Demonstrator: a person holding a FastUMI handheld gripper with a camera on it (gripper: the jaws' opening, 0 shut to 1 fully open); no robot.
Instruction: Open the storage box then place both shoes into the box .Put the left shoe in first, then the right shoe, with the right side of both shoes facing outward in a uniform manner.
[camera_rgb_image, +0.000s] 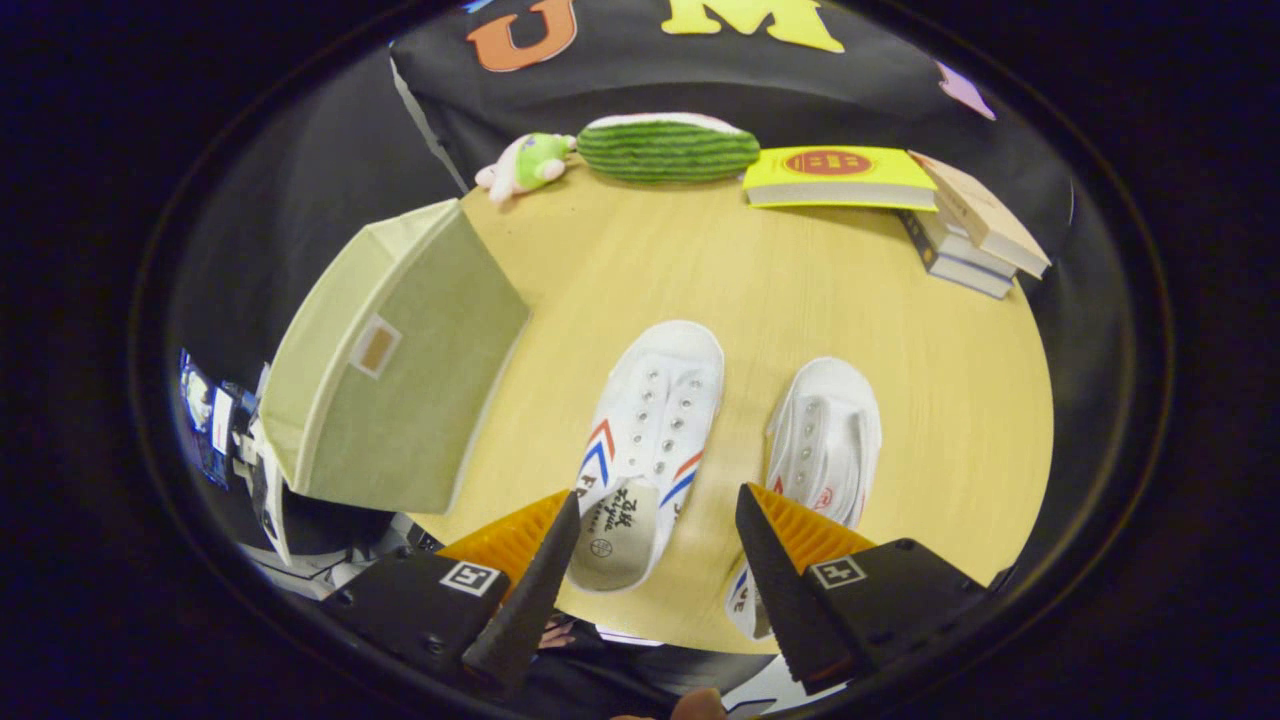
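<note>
Two white canvas shoes lie on the wooden table (760, 300), toes pointing away from me. The left shoe (650, 430), with red and blue side stripes, lies just ahead of my fingers, its heel between them. The right shoe (825, 440) lies beside it, its heel partly hidden behind one of my fingers (775, 545). The pale green fabric storage box (400, 360) stands to the left of the shoes with its lid closed. My gripper (660, 520) hovers above the near table edge, open, holding nothing.
Along the table's far edge lie a small green and pink plush toy (525, 165), a green striped cushion (668, 150), and a stack of books (960, 235) topped by a yellow book (840, 178). Clutter shows past the table's left edge, beyond the box.
</note>
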